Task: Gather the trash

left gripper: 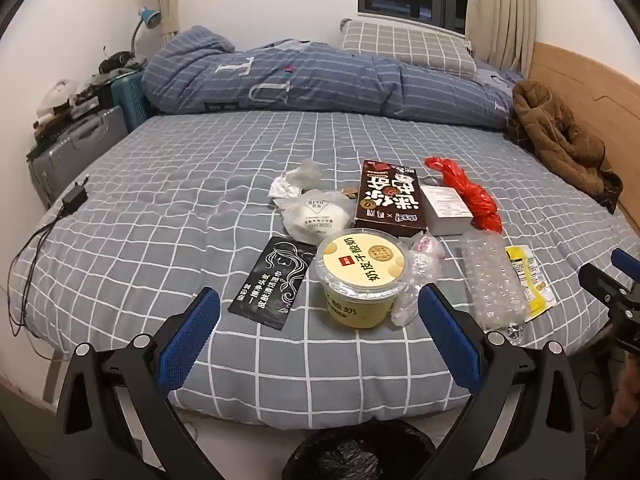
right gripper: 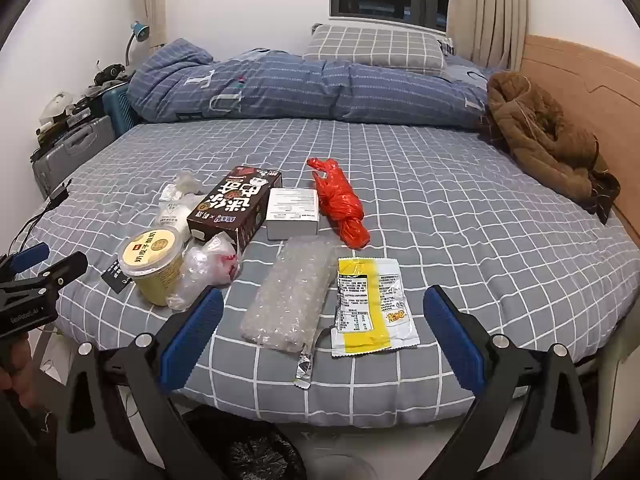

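Observation:
Trash lies on the grey checked bed [left gripper: 168, 208]: a yellow yogurt tub [left gripper: 362, 276] [right gripper: 154, 264], a black sachet [left gripper: 276, 284], a brown carton [left gripper: 388, 200] [right gripper: 236, 204], a white box [right gripper: 293, 212], a red plastic bag [right gripper: 342, 208], bubble wrap [right gripper: 292, 300] and a yellow-white packet [right gripper: 372, 304]. My left gripper [left gripper: 319, 296] hangs open just short of the tub, holding nothing. Over the bubble wrap and packet, my right gripper [right gripper: 323, 294] is open and empty too. A bin with a black liner [left gripper: 360, 452] [right gripper: 248, 448] stands below the bed's near edge.
A white pouch [left gripper: 316, 216], crumpled wrappers [left gripper: 298, 178] and clear plastic [right gripper: 208, 272] lie among the trash. A charger with cable [left gripper: 74, 200] sits at the left bed edge. A brown jacket [right gripper: 540, 136] lies at the right, a rolled duvet [right gripper: 300, 88] at the back.

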`<move>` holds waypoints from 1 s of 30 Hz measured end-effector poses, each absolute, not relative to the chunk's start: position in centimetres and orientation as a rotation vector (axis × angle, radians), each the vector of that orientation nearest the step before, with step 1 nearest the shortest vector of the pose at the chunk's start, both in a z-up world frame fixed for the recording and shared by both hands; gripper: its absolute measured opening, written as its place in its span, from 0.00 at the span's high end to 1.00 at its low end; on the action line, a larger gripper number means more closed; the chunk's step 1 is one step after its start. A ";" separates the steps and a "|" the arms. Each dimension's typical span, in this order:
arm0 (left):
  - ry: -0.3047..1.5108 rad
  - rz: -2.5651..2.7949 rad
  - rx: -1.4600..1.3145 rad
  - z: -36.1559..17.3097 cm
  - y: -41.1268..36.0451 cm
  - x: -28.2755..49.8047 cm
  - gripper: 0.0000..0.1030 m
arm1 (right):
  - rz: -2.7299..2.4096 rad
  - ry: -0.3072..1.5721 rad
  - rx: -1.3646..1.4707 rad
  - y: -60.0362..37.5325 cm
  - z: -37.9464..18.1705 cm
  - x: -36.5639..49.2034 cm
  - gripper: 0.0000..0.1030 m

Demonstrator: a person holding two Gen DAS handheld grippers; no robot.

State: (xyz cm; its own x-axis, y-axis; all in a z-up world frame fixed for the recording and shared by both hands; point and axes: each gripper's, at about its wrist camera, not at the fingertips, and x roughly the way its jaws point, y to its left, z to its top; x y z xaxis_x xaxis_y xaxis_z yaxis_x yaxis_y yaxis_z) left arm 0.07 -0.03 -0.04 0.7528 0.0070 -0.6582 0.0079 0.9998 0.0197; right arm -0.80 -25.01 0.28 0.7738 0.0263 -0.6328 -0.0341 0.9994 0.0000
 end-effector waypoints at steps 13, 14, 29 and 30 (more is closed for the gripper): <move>0.713 0.009 0.003 0.0 0.3 0.0 0.06 | 0.038 0.682 -0.014 -24.8 0.4 -0.8 0.07; 0.714 0.008 0.003 0.1 0.3 0.0 0.06 | 0.037 0.684 -0.016 -24.7 0.3 -0.8 0.07; 0.731 0.002 0.009 -0.2 0.1 0.0 0.06 | 0.034 0.670 -0.007 -24.8 0.6 -0.8 0.07; 0.731 0.001 0.009 -0.2 0.1 0.0 0.06 | 0.035 0.669 -0.007 -24.8 0.6 -0.9 0.07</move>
